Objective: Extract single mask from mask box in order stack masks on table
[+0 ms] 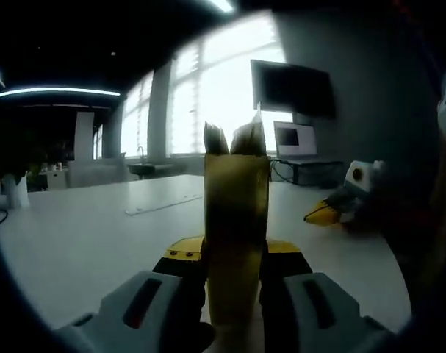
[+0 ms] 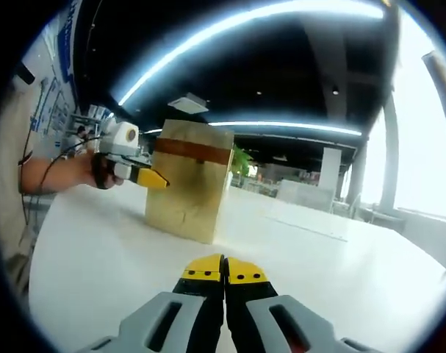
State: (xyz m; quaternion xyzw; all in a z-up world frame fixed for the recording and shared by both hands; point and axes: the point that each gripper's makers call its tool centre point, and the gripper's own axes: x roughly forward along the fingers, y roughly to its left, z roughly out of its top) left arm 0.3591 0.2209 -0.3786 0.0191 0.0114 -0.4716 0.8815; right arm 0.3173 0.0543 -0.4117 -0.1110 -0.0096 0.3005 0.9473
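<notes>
The mask box (image 1: 237, 213), tall and yellow-brown, stands on the white table (image 1: 83, 235) between the jaws of my left gripper (image 1: 231, 254), which is shut on its narrow sides. Two pale flaps (image 1: 248, 136) stick up from its top. In the right gripper view the same box (image 2: 189, 191) has a brown band near the top, and the left gripper (image 2: 145, 176) pinches its left side. My right gripper (image 2: 224, 273) is shut with nothing in it, a short way in front of the box. It also shows low over the table at the right (image 1: 325, 213).
A thin white strip (image 1: 164, 204) lies on the table beyond the box. A dark monitor (image 1: 292, 88) and a laptop (image 1: 296, 140) stand at the far side by the windows. A person's arm (image 2: 54, 173) holds the left gripper.
</notes>
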